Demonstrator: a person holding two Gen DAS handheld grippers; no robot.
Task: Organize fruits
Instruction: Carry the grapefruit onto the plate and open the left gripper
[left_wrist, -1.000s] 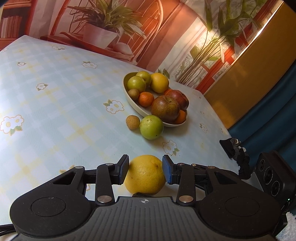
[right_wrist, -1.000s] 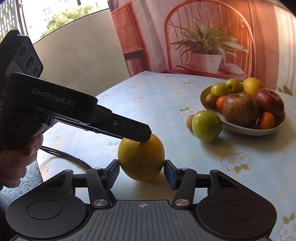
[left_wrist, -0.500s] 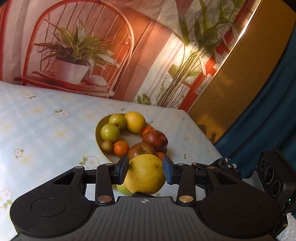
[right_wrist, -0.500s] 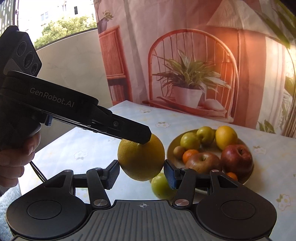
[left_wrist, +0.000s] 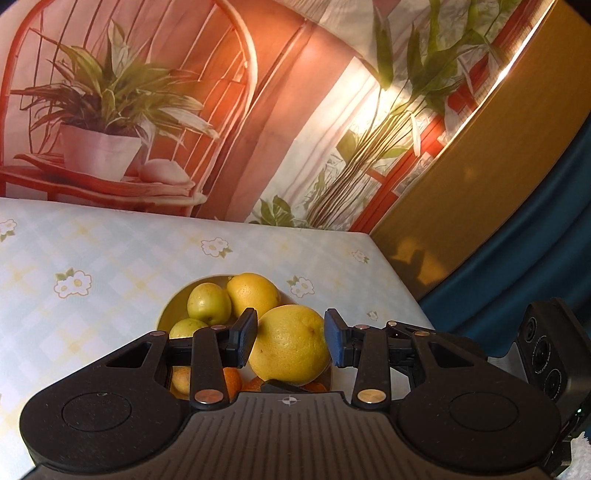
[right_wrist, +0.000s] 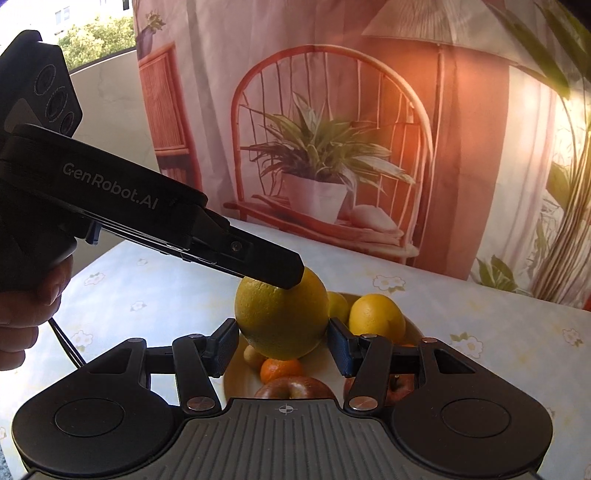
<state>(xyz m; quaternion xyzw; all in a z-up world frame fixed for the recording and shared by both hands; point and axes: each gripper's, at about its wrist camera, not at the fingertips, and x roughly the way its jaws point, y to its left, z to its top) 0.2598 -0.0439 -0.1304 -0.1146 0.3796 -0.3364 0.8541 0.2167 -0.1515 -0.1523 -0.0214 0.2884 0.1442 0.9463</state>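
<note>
A large yellow citrus (left_wrist: 290, 345) (right_wrist: 280, 317) hangs in the air over the cream fruit bowl (left_wrist: 173, 306) (right_wrist: 236, 380). My left gripper (left_wrist: 290, 343) is shut on it, a pad on either side. In the right wrist view one finger (right_wrist: 273, 267) of the left gripper lies across the citrus's upper near side. My right gripper (right_wrist: 282, 349) holds the same fruit crosswise, its pads against the lower flanks. The bowl holds green apples (left_wrist: 208, 302), a yellow orange (left_wrist: 253, 293) (right_wrist: 376, 317), a tangerine (right_wrist: 280, 369) and red apples (right_wrist: 295, 387).
The table (left_wrist: 110, 266) carries a pale checked cloth with flower prints; its far edge meets a printed backdrop of a chair and potted plant (right_wrist: 317, 166). A person's hand (right_wrist: 26, 317) grips the left gripper's handle. The table's right edge (left_wrist: 399, 273) drops to a blue curtain.
Both grippers have lifted the citrus off the table and carried it forward over the bowl. The loose green apple and small brown fruit beside the bowl have dropped out of sight.
</note>
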